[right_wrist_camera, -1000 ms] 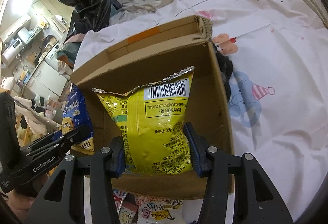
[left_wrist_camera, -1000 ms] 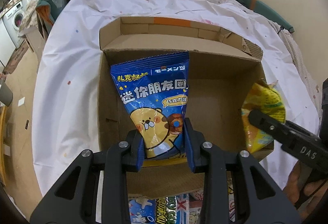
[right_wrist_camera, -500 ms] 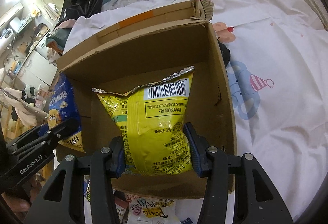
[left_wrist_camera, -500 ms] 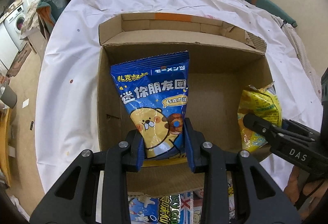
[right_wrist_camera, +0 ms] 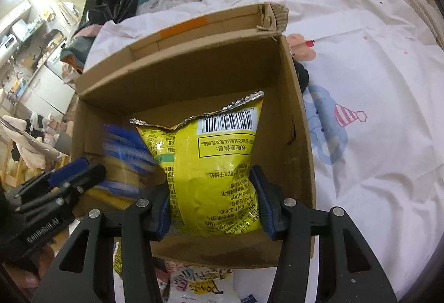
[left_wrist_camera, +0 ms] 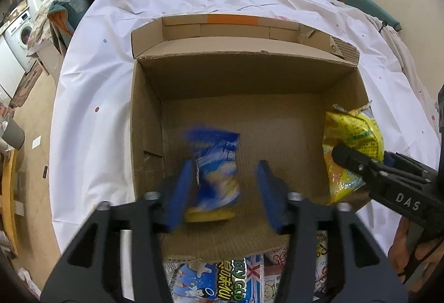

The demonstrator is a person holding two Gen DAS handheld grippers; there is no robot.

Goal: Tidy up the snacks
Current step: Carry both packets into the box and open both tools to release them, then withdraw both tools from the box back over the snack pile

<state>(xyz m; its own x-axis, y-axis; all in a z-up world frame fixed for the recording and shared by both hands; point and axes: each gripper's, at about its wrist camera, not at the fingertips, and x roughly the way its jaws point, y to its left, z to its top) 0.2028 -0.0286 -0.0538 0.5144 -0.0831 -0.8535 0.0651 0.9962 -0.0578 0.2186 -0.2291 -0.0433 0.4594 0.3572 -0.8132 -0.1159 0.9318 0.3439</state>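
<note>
White bedsheet supports the cardboard box. Left gripper, clamped a second ago, is opening; the blue snack bag sits blurred between its jaws, inside the box. Right gripper is opening slightly, pads against the yellow snack bag at the box's right wall.

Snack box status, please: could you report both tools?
Left tool opening, blue bag dropping into box. Right tool opening, yellow bag between pads. Nothing blocking.
</note>
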